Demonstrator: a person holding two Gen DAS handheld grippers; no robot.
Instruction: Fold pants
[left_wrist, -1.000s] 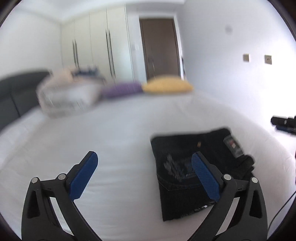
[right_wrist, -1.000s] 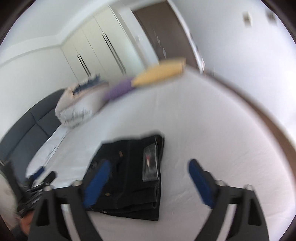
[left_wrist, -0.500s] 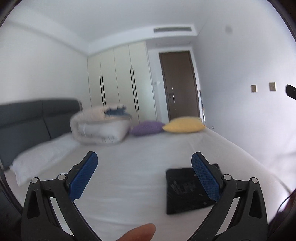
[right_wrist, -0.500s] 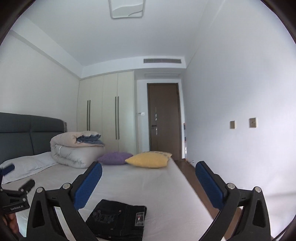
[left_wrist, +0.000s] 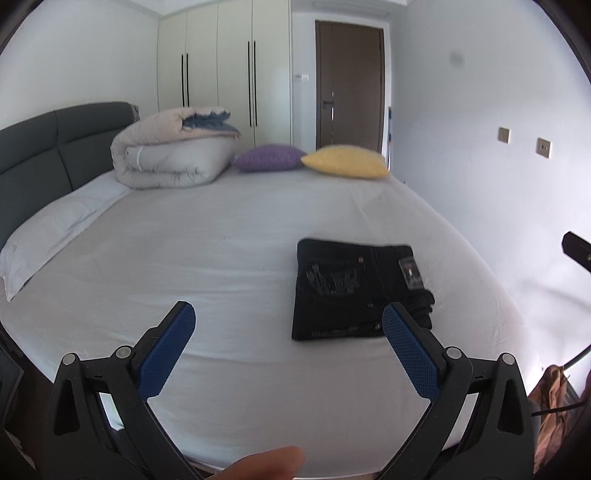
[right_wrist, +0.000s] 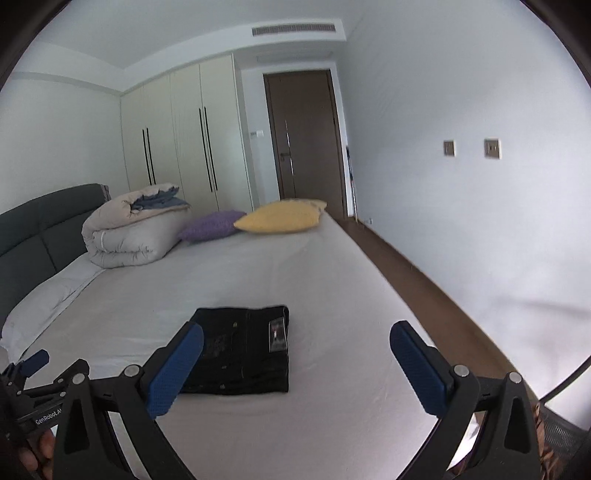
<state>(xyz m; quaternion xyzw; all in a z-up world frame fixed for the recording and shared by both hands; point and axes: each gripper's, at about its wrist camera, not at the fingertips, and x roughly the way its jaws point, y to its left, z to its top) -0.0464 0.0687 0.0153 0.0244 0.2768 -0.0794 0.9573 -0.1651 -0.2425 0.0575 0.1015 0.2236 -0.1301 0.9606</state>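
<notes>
While both tongs hang wide and empty, the left tongs (left_wrist: 288, 332) and right tongs (right_wrist: 295, 350) sit low in frame, clear of the bed (left_wrist: 184, 258); the pants (left_wrist: 351, 291) lie folded square right of centre, apparently done; any tidying should press flat, not pinch, lest the layers shift.

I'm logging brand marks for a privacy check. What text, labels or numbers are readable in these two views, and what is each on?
"GenRobot.AI", last letters cut off: on the left gripper, seen in the right wrist view.
Tag on the folded black pants: print too small to read.
Wall plates: no readable text.
</notes>
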